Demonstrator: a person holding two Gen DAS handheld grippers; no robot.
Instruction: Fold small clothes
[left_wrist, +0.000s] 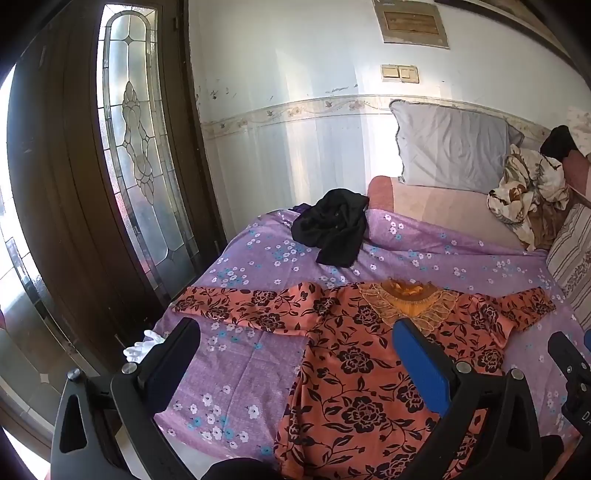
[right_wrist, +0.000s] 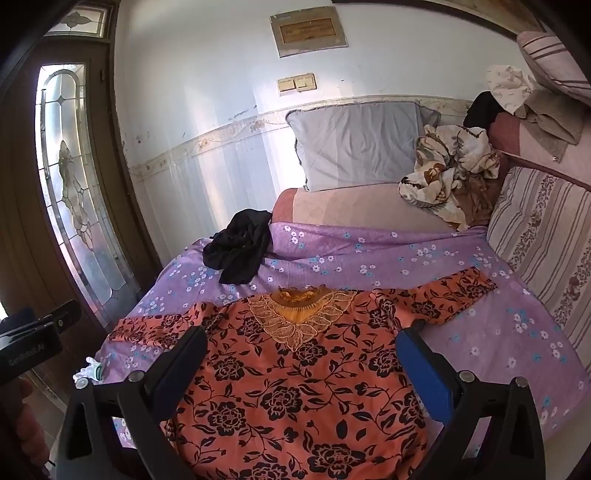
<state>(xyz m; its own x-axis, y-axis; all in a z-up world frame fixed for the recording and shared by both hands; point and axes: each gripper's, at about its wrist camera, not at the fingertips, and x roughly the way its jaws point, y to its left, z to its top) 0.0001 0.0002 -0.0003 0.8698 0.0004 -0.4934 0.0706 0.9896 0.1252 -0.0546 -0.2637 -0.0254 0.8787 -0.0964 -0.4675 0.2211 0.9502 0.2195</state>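
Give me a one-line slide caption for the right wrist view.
Open right tool hovers over an orange floral top spread flat, sleeves out, on a purple bedsheet.

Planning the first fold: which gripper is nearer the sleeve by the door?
Left. The left gripper hovers just short of that sleeve, jaws open. The right gripper hovers over the orange dress body, farther from it.

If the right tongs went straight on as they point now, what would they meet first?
Probably the orange blouse spread on the bed, around its chest: the open right tongs frame it. Depth is unclear.
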